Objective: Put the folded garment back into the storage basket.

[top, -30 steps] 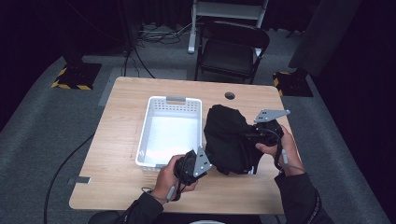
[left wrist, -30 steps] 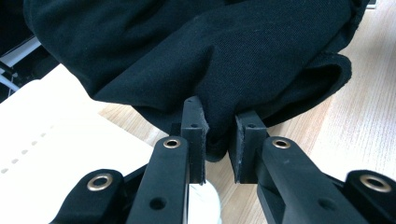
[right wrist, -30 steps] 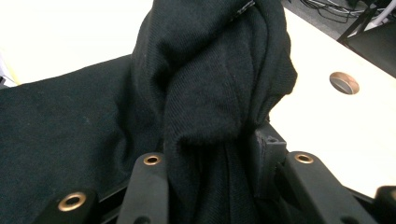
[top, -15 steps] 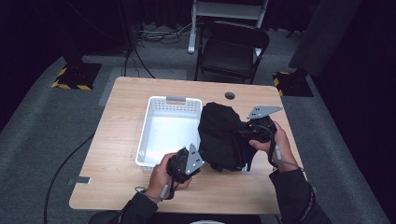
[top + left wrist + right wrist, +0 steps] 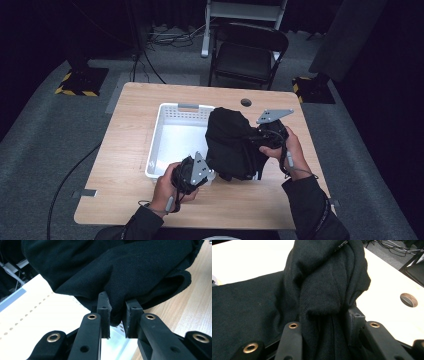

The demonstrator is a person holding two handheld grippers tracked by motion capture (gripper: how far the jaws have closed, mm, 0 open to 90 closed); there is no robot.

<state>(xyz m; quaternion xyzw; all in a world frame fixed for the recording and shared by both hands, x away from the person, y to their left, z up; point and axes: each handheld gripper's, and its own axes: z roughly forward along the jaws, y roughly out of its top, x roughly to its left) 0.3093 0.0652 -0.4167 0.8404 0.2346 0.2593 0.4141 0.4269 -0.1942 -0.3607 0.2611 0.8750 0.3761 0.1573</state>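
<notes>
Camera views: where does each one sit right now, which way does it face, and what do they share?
High view: above the person's side, looking forward and down at the table; forearms, left gripper and right gripper show.
Left gripper view: on the left gripper, looking along its jaws at a fold of black cloth over the white basket.
Right gripper view: on the right gripper, jaws around bunched cloth.
Shared: all three show the cloth.

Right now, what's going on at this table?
A person is handling a black garment with a gripper in each hand. The right gripper is shut on a bunched fold of it, holding it up over the right side of the white basket. The left gripper pinches the cloth's lower edge near the basket's front rim. The cloth hangs partly over the basket and partly over the wooden table; it is not yet lying inside.
</notes>
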